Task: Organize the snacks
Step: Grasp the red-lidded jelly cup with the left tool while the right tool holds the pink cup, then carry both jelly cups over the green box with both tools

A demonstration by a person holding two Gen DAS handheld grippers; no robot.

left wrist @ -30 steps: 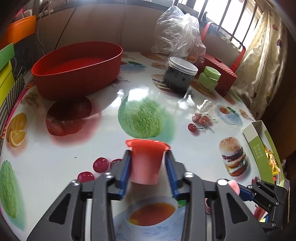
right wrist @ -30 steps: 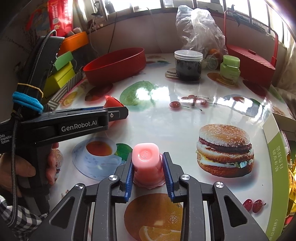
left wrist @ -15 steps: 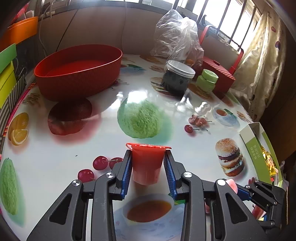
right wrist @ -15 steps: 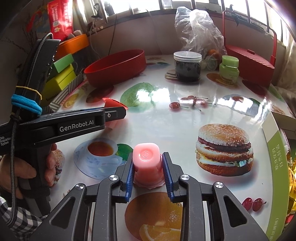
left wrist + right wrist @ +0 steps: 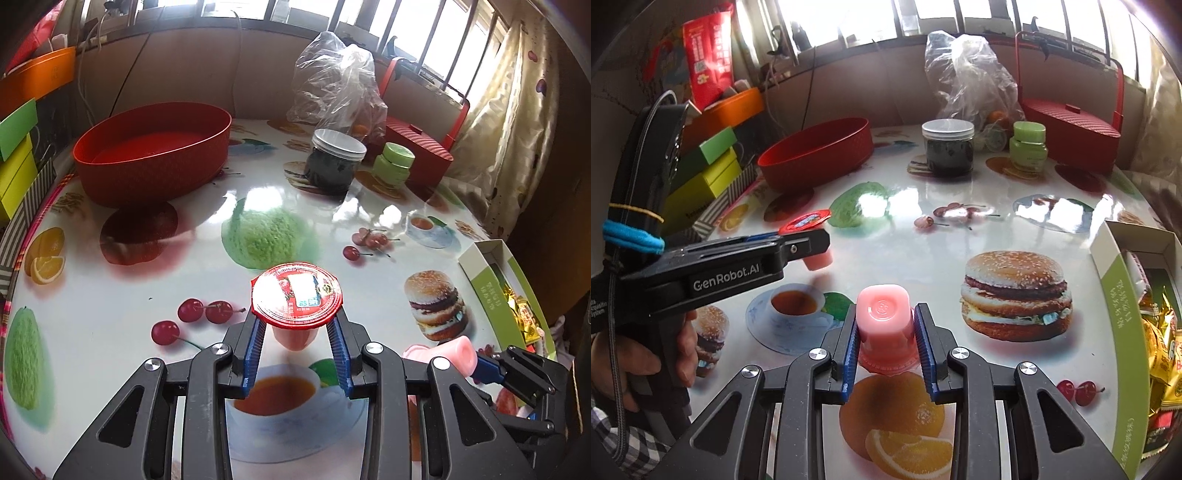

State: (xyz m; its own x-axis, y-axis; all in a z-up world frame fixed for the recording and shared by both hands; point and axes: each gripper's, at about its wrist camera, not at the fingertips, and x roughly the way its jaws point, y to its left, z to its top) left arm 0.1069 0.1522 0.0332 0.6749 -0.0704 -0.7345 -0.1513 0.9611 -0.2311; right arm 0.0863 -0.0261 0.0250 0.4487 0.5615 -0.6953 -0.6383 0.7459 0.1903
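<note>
My left gripper (image 5: 297,341) is shut on a pink jelly cup (image 5: 295,301) with a red foil lid, held upright above the table; it shows in the right wrist view (image 5: 809,240) too. My right gripper (image 5: 886,339) is shut on a second pink jelly cup (image 5: 884,319), turned lid-down, low over the table; it shows at the lower right of the left wrist view (image 5: 448,356). A red oval bowl (image 5: 151,162) stands at the far left of the table and looks empty.
A dark jar with a silver lid (image 5: 334,164), a green jar (image 5: 393,164), a clear plastic bag (image 5: 336,85) and a red basket (image 5: 417,147) stand at the back. An open green box of yellow snack packets (image 5: 1137,332) lies at the right edge. Coloured boxes (image 5: 705,173) are stacked left.
My left gripper has lifted and tilted down, so the cup's foil lid now faces the camera. My right gripper holds its cup in almost the same place.
</note>
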